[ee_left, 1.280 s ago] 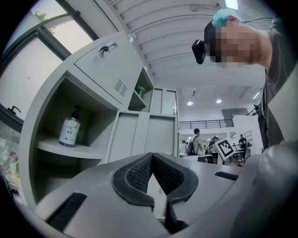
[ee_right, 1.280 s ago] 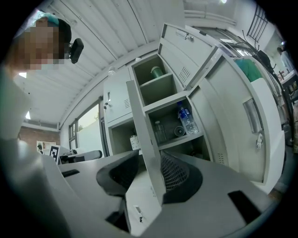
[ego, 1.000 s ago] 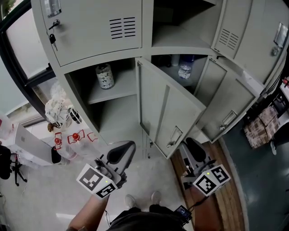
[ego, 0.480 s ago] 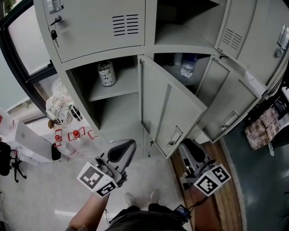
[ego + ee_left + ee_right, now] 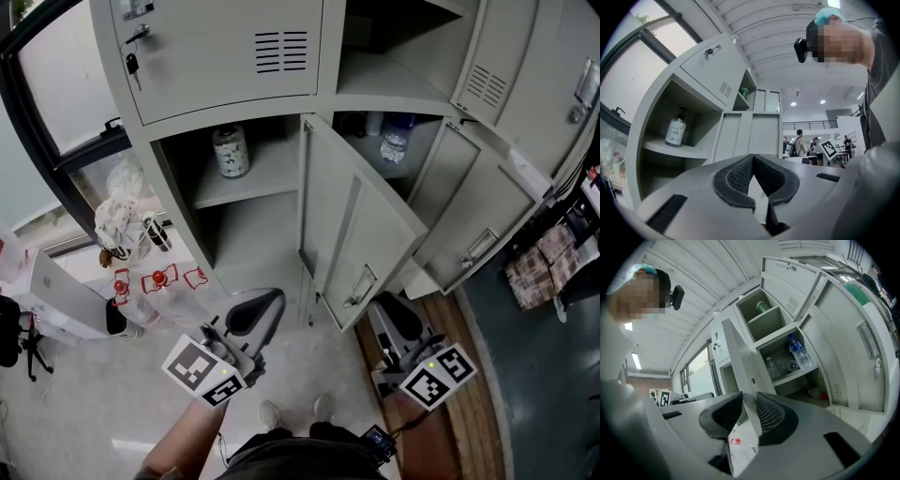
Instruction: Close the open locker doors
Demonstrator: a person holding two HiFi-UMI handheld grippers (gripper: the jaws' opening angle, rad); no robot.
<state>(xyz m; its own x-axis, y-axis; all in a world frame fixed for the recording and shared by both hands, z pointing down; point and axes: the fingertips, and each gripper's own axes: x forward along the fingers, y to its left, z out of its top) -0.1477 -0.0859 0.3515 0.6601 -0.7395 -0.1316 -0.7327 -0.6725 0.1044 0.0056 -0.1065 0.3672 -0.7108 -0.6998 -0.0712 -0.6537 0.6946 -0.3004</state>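
Your right gripper (image 5: pixel 394 315): ribbed jaws wide, just been closing, nothing clamped, near the flat grey metal door (image 5: pixel 364 223). Left gripper (image 5: pixel 255 312) closed, empty.

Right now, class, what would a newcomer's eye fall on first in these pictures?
The grey locker bank with doors hanging open: the middle door swings out wide, another door stands open to its right. A patterned bottle stands on the left shelf; a water bottle sits in the right compartment.
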